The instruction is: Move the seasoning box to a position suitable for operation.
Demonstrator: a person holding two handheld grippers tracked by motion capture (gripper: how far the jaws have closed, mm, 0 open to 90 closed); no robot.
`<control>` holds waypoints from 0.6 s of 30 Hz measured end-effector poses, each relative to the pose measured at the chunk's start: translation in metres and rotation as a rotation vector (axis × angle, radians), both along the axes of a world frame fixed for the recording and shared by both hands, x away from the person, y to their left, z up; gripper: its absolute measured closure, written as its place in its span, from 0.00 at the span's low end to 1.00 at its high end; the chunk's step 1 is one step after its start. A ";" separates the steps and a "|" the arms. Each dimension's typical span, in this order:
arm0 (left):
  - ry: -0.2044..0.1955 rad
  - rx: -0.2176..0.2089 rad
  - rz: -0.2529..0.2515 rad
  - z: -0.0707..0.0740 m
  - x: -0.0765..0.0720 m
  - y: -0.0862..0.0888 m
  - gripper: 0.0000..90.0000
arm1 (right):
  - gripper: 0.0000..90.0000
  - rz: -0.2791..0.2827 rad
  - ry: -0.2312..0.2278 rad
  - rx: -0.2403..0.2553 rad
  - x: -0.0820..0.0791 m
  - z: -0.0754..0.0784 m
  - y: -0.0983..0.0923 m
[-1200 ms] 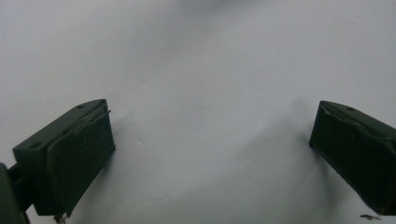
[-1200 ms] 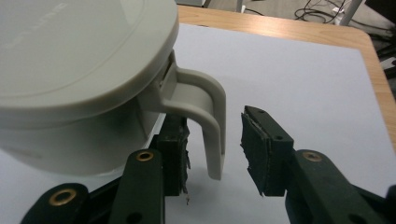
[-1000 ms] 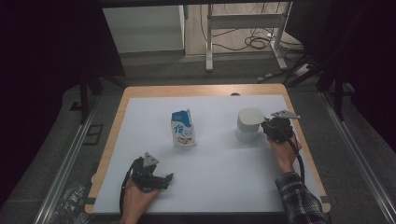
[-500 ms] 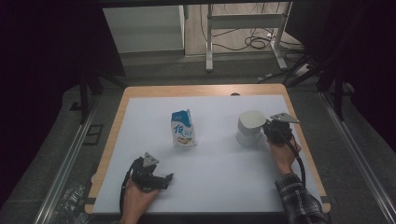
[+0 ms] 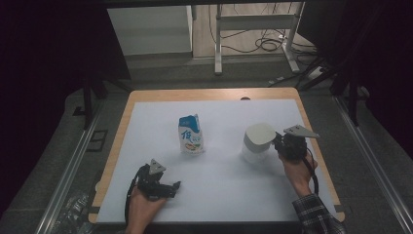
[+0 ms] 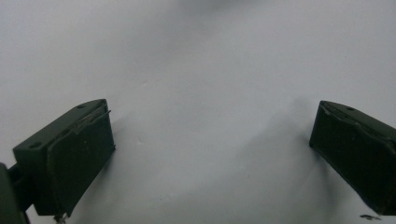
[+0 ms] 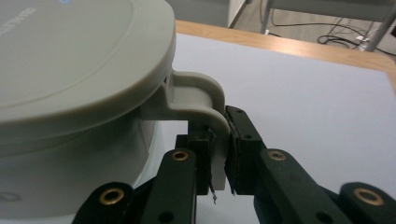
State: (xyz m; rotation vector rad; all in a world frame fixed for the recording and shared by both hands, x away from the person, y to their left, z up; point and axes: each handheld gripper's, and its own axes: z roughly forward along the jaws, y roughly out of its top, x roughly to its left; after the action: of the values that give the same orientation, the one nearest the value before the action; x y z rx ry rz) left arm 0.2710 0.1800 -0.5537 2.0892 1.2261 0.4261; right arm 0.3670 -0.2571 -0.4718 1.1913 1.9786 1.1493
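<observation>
A white lidded jug stands right of centre on the white table sheet. My right gripper reaches in from its right and is shut on the jug's handle, just under the pale lid. Its jaws have just been closing with the handle between them, and the pads now press on it around. A blue and white carton stands upright at the middle. At the near left, my left gripper lies low over the sheet, and it stands open with nothing but bare white surface between its jaws.
The wooden table edge frames the white sheet. Behind the table are a white cabinet, a metal stand and cables on the floor. A rail runs along the left side.
My right gripper and the jug have shifted a little toward the near side, and the jug looks slightly tilted. The left gripper and the carton have stayed put.
</observation>
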 end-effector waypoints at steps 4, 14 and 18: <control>0.000 0.000 0.000 0.000 0.000 0.000 0.00 | 0.90 0.025 0.010 0.006 -0.016 0.000 0.006; -0.001 0.000 0.000 0.000 0.000 0.000 0.00 | 0.89 0.067 0.026 0.029 -0.049 -0.007 0.018; -0.001 0.000 0.000 0.000 0.000 0.000 0.00 | 0.89 0.064 0.034 0.016 -0.054 -0.015 0.021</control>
State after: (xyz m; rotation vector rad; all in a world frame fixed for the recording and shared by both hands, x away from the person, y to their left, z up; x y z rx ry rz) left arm 0.2709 0.1800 -0.5538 2.0887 1.2255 0.4277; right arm 0.3134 -0.2360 -0.4872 1.1705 2.0504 1.1856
